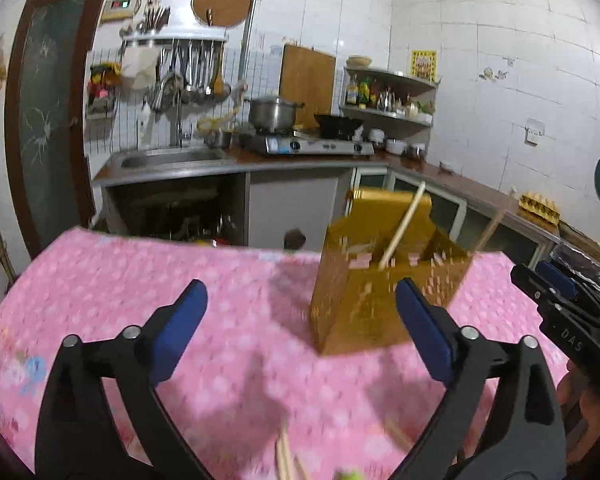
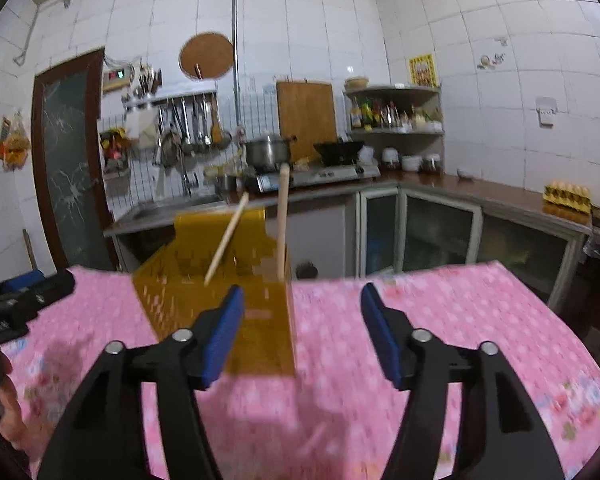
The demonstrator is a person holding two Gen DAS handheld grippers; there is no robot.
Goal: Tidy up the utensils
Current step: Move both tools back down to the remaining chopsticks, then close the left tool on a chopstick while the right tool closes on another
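Amber perforated utensil holder (image 1: 364, 304) upright on the pink patterned worktop (image 1: 140, 280), toward its far edge. Two pale wooden chopsticks inside: one (image 2: 225, 240) leaning left across the opening, the other (image 2: 283, 220) nearly upright at the right-hand corner. More chopsticks (image 1: 286, 456) lying on the cloth at the near edge of the left view, blurred.

Left claw (image 1: 300, 316) spread wide, nothing between the blue pads (image 1: 176, 332), right pad overlapping the holder's front in view; contact not clear. Right claw (image 2: 302, 320) also parted, somewhat narrower, empty, left pad (image 2: 224, 336) in front of the holder's lower right corner. Each claw visible at the edge of the other's view, with part of a hand (image 2: 8, 412) gripping it.

Behind the worktop: kitchen counter (image 2: 440, 190), sink (image 1: 168, 158), gas stove (image 1: 308, 144) with a steel pot (image 1: 272, 110) and a dark wok (image 1: 338, 124), hanging ladles (image 1: 192, 72), egg tray (image 2: 567, 196).
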